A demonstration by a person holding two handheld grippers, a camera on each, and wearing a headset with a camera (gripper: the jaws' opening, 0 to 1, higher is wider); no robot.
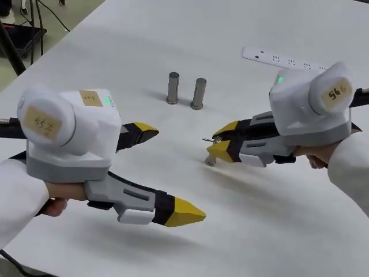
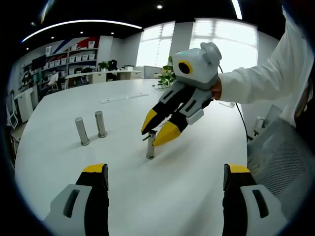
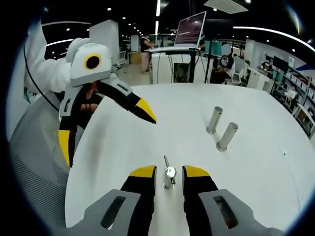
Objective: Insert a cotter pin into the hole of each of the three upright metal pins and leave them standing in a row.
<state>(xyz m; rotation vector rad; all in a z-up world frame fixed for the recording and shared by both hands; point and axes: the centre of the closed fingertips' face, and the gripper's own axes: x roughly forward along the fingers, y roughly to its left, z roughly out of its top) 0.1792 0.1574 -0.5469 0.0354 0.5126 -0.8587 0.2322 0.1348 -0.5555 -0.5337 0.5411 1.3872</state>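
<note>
Two bare upright metal pins [image 1: 173,88] [image 1: 199,93] stand side by side at mid-table; the left gripper view has them at left [image 2: 81,130] [image 2: 100,124], the right gripper view at right [image 3: 214,119] [image 3: 227,136]. A third metal pin [image 1: 211,158] [image 2: 150,146] [image 3: 170,178] stands nearer, and a thin cotter pin [image 1: 207,139] [image 3: 166,161] sticks out of its top. My right gripper [image 1: 219,141] [image 3: 170,173] straddles this pin, its jaws narrowly apart with a sliver of table showing on each side. My left gripper [image 1: 173,173] [image 2: 166,172] hovers wide open and holds nothing.
A white power strip [image 1: 282,59] lies at the table's far right. The white table [image 1: 115,57] runs wide around the pins. Beyond it are shelves, desks and a monitor.
</note>
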